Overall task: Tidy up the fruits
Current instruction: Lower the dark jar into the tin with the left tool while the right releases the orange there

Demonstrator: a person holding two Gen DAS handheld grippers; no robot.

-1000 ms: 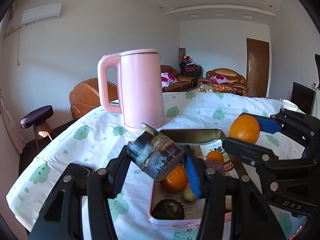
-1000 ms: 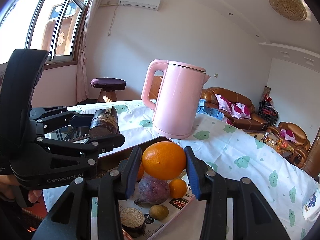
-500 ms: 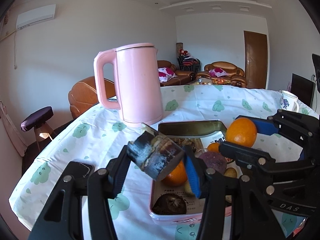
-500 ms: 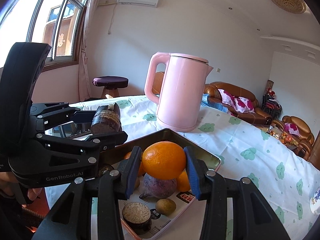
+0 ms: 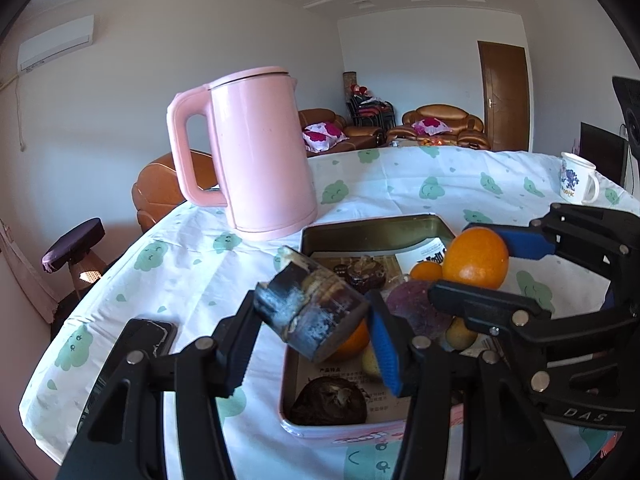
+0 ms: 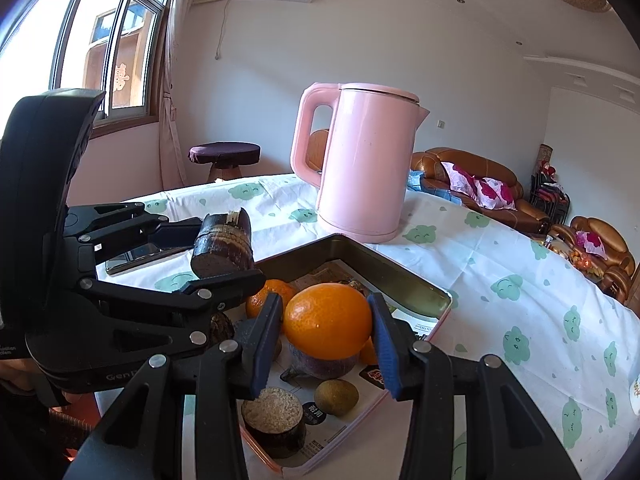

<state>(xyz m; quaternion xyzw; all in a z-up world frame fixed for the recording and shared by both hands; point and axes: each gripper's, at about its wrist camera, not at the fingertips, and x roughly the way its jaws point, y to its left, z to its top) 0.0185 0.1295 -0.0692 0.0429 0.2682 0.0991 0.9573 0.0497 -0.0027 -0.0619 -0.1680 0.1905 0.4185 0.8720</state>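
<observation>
My left gripper (image 5: 310,346) is shut on a dark sugarcane piece (image 5: 310,314), held above the near left of the metal tray (image 5: 376,228); it also shows in the right wrist view (image 6: 222,246). My right gripper (image 6: 326,344) is shut on a large orange (image 6: 328,322), held above the tray (image 6: 400,276); the orange also shows in the left wrist view (image 5: 476,258). In the tray lie a purple fruit (image 6: 320,364), small oranges (image 6: 266,296), a kiwi-like fruit (image 6: 336,396) and cut dark cane pieces (image 6: 274,420).
A pink kettle (image 5: 252,152) stands on the cloud-print tablecloth (image 5: 400,188) just behind the tray. A phone (image 5: 146,336) lies left of the tray. A white mug (image 5: 576,178) sits at the far right. The table edge runs along the left.
Both grippers have moved forward over the tray and tilted down a little, still holding the cane piece and the orange. More of the tray's contents show.
</observation>
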